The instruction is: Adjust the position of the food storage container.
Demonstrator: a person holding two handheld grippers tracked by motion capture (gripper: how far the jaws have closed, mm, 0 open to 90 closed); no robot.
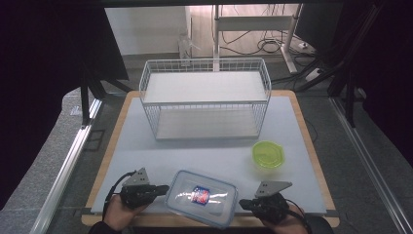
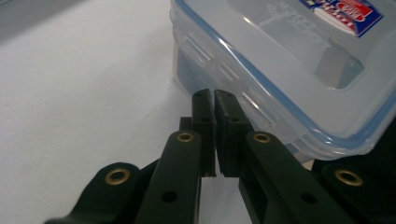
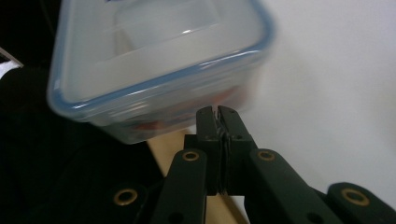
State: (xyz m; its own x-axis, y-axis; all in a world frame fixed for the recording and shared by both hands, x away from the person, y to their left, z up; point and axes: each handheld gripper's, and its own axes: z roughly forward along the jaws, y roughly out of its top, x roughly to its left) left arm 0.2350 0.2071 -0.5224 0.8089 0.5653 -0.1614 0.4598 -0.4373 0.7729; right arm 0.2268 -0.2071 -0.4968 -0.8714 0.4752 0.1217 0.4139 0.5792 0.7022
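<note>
Clear lidded food container (image 1: pixel 201 197) with blue seal sits at the table's (image 1: pixel 204 151) near edge, between both grippers, one corner overhanging the wooden rim. Left gripper (image 1: pixel 164 188): jaws closed, nothing between them, tips right at the container's side latch flap. Right gripper (image 1: pixel 242 204): jaws closed and empty, tips just beside the opposite end. Lid sticker (image 2: pixel 342 13) is red/blue/white, text unreadable. Farther right: green round lid (image 1: pixel 268 154). Far side: white wire two-tier rack (image 1: pixel 204 97).
</note>
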